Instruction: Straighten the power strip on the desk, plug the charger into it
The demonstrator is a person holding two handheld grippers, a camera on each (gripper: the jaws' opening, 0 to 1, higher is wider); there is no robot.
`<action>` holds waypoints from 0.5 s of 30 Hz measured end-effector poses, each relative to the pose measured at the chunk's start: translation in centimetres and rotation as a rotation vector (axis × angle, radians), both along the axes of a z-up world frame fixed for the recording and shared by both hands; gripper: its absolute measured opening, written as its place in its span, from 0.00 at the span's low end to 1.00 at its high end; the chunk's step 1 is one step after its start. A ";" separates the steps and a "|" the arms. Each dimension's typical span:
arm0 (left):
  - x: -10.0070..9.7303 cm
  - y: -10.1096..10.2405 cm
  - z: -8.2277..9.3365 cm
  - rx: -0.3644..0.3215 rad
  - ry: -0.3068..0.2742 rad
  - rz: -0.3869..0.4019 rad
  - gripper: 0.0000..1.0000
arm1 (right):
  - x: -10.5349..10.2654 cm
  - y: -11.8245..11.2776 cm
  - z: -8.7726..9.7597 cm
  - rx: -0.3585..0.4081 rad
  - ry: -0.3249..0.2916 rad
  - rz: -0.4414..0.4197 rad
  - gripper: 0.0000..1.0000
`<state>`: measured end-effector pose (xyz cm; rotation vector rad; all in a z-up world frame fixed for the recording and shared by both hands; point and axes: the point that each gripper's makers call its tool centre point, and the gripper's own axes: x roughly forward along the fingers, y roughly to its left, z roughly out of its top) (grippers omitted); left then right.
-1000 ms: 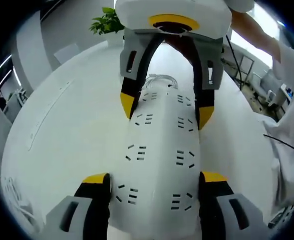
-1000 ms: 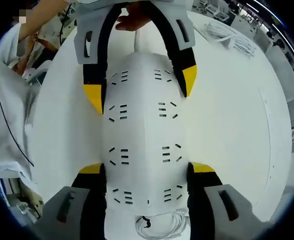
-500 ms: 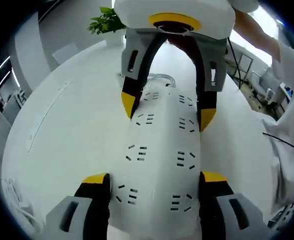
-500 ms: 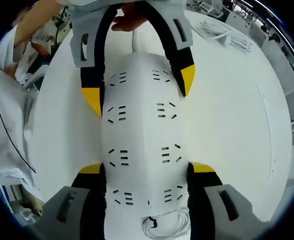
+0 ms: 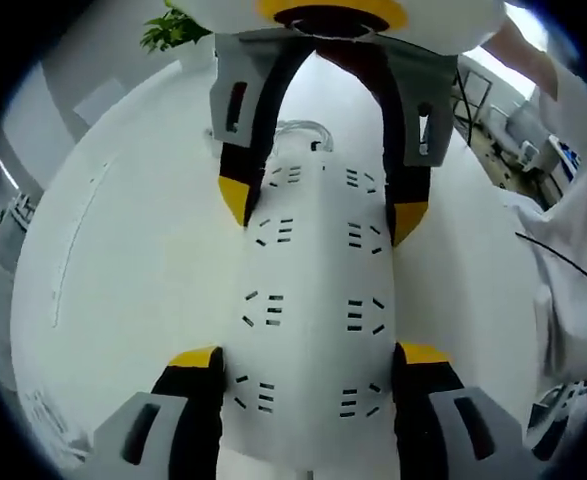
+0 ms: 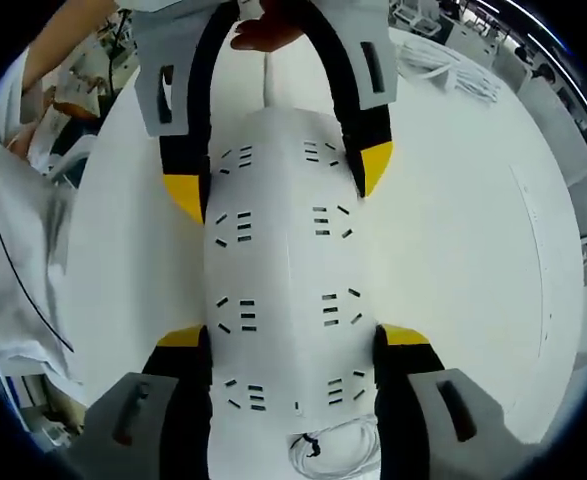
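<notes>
We see a white power strip with rows of dark slots in two columns, lying on a plain white worktop. Both claws — left claw and right claw — are black with yellow tips on grey mounts. A coiled white cable shows, and green plant leaves.

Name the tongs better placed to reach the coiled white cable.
Right, probably. Both tongs grip the power strip, but the coiled white cable lies just by the right tongs, at the strip's far end from the left tongs.
</notes>
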<state>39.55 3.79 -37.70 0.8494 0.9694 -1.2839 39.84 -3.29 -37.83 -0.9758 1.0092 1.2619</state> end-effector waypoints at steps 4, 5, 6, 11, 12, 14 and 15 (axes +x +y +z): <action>-0.1 0.0 -0.1 0.037 0.001 -0.043 0.69 | 0.0 0.0 0.0 0.000 0.003 0.000 0.65; -0.1 0.0 -0.1 0.039 0.000 -0.043 0.68 | 0.0 0.0 -0.1 0.001 0.003 0.000 0.65; -0.1 0.0 -0.1 0.048 0.001 -0.046 0.68 | 0.0 0.0 -0.1 0.002 0.004 0.000 0.65; -0.1 0.0 -0.1 0.064 0.000 -0.065 0.68 | -0.1 -0.1 -0.1 0.004 0.005 0.001 0.65; -0.1 0.0 -0.1 0.064 0.000 -0.065 0.68 | -0.1 -0.1 -0.1 0.006 0.005 0.001 0.65; -0.1 0.0 -0.1 0.059 0.000 -0.064 0.68 | -0.1 -0.1 -0.1 0.015 0.003 0.003 0.65; -0.2 0.0 -0.2 0.056 0.000 -0.062 0.68 | -0.1 -0.1 -0.1 0.029 0.001 0.002 0.65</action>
